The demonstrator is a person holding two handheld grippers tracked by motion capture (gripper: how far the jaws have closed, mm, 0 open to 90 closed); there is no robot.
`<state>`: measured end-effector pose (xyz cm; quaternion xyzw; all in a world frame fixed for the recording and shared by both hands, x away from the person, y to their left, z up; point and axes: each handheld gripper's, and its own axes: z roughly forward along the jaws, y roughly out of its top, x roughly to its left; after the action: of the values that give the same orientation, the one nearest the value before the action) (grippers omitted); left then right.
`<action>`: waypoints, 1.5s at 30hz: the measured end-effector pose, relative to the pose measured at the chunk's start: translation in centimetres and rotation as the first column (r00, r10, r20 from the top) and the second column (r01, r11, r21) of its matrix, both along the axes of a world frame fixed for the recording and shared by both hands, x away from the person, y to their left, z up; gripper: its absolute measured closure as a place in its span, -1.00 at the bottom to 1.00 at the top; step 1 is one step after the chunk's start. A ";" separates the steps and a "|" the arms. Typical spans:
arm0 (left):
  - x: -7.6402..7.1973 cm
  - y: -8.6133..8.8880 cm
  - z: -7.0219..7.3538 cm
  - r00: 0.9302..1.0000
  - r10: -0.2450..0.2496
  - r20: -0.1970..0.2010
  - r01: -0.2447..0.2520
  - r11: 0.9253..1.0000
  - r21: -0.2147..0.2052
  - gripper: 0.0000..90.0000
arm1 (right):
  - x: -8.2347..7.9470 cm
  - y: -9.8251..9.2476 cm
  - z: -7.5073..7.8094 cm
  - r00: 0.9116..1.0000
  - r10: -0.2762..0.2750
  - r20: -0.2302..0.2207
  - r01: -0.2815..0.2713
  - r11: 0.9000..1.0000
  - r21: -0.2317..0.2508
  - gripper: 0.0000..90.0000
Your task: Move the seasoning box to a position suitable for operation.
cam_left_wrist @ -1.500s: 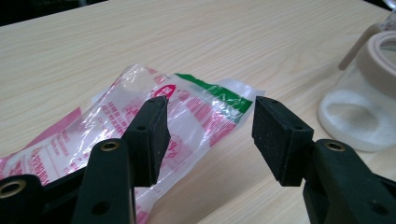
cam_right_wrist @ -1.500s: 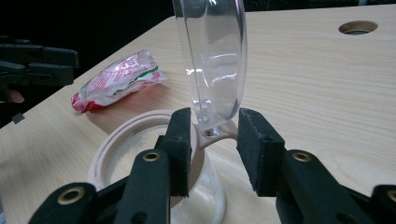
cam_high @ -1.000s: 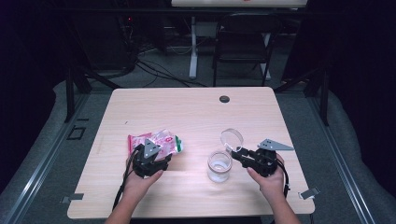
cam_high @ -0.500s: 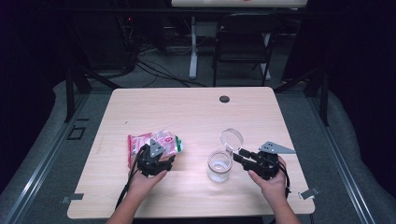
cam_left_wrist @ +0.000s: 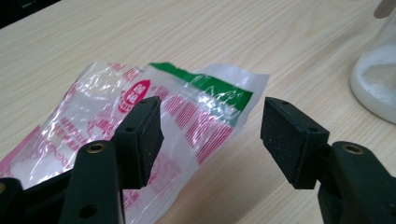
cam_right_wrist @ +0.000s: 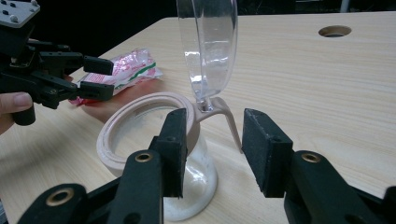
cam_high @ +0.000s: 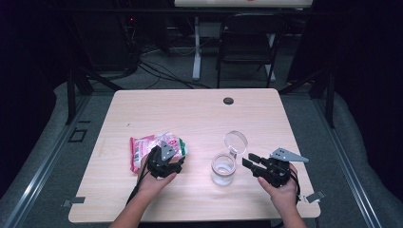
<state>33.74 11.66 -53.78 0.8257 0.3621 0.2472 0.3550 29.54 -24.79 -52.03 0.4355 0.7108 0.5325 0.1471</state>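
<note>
High view first: my left tongs [cam_high: 167,153] sit over the near edge of the pink-and-green plastic packet [cam_high: 142,146] on the worktop [cam_high: 190,114], and my right tongs [cam_high: 251,161] point at the glass jar [cam_high: 223,168], whose hinged clear lid [cam_high: 236,141] stands open.

Left gripper view: my jaws have just been opening and stand spread above the packet [cam_left_wrist: 187,107], one pad [cam_left_wrist: 140,135] over the film, not pinching it.

Right gripper view: my jaws, also just opening, are spread around the jar's [cam_right_wrist: 154,140] beige rim and hinge tab [cam_right_wrist: 224,116], gripping nothing; white powder lies inside.
</note>
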 end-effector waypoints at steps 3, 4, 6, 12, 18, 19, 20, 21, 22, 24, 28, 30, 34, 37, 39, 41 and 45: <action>0.1 -0.6 -0.1 1.000 -0.018 0.006 0.018 0.999 0.033 -0.18 | -0.2 -0.3 0.0 1.000 -0.006 0.002 0.006 1.000 -0.001 0.33; 0.1 -0.7 -0.2 1.000 -0.019 0.008 0.018 0.999 0.033 -0.18 | -0.3 -0.3 0.0 1.000 -0.011 0.005 0.011 1.000 0.004 0.33; 0.3 -0.9 -0.4 1.000 -0.022 0.001 0.022 0.999 0.049 -0.18 | -0.5 -0.4 0.0 1.000 -0.013 0.006 0.013 1.000 0.004 0.33; 1.0 -1.0 -1.2 1.000 0.017 0.015 -0.019 0.994 0.109 -0.17 | -0.9 -0.6 0.1 1.000 -0.016 0.012 0.016 1.000 -0.002 0.32; 1.6 -0.7 -2.2 0.997 0.066 0.034 -0.070 0.982 0.173 -0.17 | -1.1 -0.7 0.0 0.999 -0.029 0.020 0.029 1.000 -0.002 0.31; 1.6 -0.8 -2.4 0.996 0.072 0.046 -0.079 0.982 0.171 -0.18 | -1.1 -0.8 0.0 0.999 -0.030 0.021 0.030 1.000 -0.002 0.31; 1.7 -0.7 -2.5 0.996 0.075 0.050 -0.083 0.978 0.190 -0.16 | -1.1 -0.8 0.0 0.999 -0.030 0.021 0.030 1.000 -0.003 0.31; 1.7 -0.7 -2.6 0.996 0.078 0.051 -0.087 0.976 0.201 -0.16 | -1.2 -0.8 0.0 0.999 -0.030 0.021 0.030 1.000 -0.004 0.31; 1.8 -0.7 -2.7 0.995 0.076 0.057 -0.086 0.973 0.212 -0.15 | -1.2 -0.8 0.0 0.999 -0.030 0.022 0.030 1.000 -0.004 0.31; 1.8 -0.7 -2.9 0.994 0.086 0.069 -0.100 0.968 0.232 -0.15 | -1.1 -0.8 0.0 0.999 -0.030 0.021 0.030 1.000 -0.006 0.31; 2.0 -0.5 -3.2 0.992 0.101 0.080 -0.118 0.961 0.250 -0.12 | -1.1 -0.8 0.0 0.999 -0.031 0.021 0.031 0.999 -0.007 0.31; 2.0 -0.4 -3.3 0.991 0.107 0.075 -0.122 0.961 0.248 -0.08 | -1.1 -0.9 0.0 0.999 -0.031 0.020 0.031 0.999 -0.008 0.31; 2.2 -0.2 -3.4 0.991 0.114 0.068 -0.127 0.962 0.241 -0.01 | -1.1 -0.9 0.0 0.999 -0.034 0.019 0.034 0.999 -0.010 0.30; 2.3 -0.1 -3.5 0.991 0.116 0.068 -0.129 0.963 0.238 0.07 | -1.1 -0.9 0.0 0.999 -0.032 0.020 0.032 0.999 -0.011 0.30; 2.3 0.0 -3.4 0.991 0.114 0.064 -0.126 0.965 0.230 0.19 | -1.1 -0.9 0.0 0.999 -0.032 0.020 0.032 0.999 -0.012 0.30; 2.3 0.0 -3.3 0.991 0.112 0.070 -0.125 0.966 0.228 0.30 | -1.1 -0.9 -0.1 0.999 -0.032 0.020 0.032 0.999 -0.013 0.30; 2.4 0.3 -3.2 0.992 0.111 0.061 -0.122 0.969 0.216 0.52 | -1.1 -0.9 -0.1 0.999 -0.036 0.017 0.037 0.999 -0.010 0.30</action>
<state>36.13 11.93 -56.98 0.8309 0.3719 0.3258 0.2553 28.44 -25.73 -52.12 0.4432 0.7043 0.5295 0.1650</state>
